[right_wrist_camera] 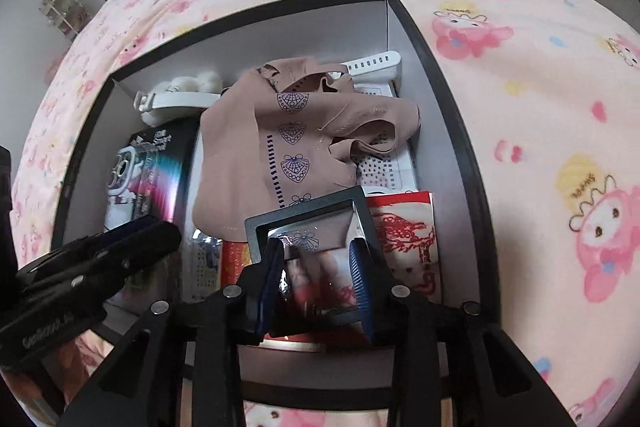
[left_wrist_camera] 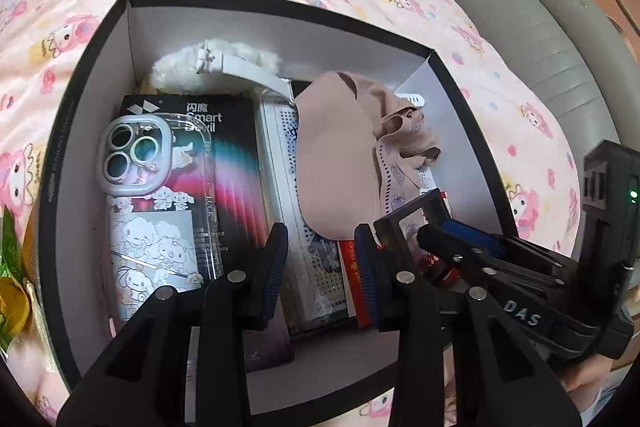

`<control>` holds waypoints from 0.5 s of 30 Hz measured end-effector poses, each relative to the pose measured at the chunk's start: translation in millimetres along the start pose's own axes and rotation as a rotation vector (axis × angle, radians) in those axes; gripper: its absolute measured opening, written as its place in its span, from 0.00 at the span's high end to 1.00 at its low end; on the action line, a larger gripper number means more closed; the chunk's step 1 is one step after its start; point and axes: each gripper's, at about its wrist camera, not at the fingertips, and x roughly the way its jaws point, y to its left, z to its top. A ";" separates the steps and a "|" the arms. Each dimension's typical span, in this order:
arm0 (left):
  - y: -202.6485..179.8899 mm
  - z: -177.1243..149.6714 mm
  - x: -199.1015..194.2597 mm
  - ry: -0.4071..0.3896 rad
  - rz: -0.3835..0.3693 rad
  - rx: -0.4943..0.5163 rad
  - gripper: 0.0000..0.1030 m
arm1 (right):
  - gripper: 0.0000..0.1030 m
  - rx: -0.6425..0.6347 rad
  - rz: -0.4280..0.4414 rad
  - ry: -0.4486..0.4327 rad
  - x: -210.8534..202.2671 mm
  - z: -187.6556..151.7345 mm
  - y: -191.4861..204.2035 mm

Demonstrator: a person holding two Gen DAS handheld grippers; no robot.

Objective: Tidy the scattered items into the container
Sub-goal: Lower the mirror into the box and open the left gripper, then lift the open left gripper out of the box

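Note:
A black box [left_wrist_camera: 280, 5] [right_wrist_camera: 280, 7] with a white inside sits on the bed. In it lie a clear phone case [left_wrist_camera: 156, 195], a dark printed carton [left_wrist_camera: 236, 167], a white watch strap [left_wrist_camera: 248, 71] [right_wrist_camera: 372, 61], white fluff [left_wrist_camera: 176, 71], a beige cloth [left_wrist_camera: 336, 163] [right_wrist_camera: 280, 147] and a red packet [right_wrist_camera: 404, 235]. My left gripper [left_wrist_camera: 320, 267] hangs open over the box's near side, nothing between its fingers. My right gripper [right_wrist_camera: 316, 267] [left_wrist_camera: 428, 235] stands open over a small dark-framed mirror [right_wrist_camera: 304, 205] [left_wrist_camera: 404, 215]. The mirror rests on the red packet, its sides hidden under the fingers.
A pink cartoon-print blanket [right_wrist_camera: 520, 107] surrounds the box. A grey padded bed edge [left_wrist_camera: 520, 27] runs along the right of the left wrist view. A green and yellow item [left_wrist_camera: 12, 287] lies outside the box's left wall. Shelves [right_wrist_camera: 60, 7] stand by the far wall.

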 end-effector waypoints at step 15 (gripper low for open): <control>-22.2 -7.9 -15.5 -0.008 -0.005 0.053 0.66 | 0.70 0.003 0.015 -0.078 -19.2 -3.6 16.3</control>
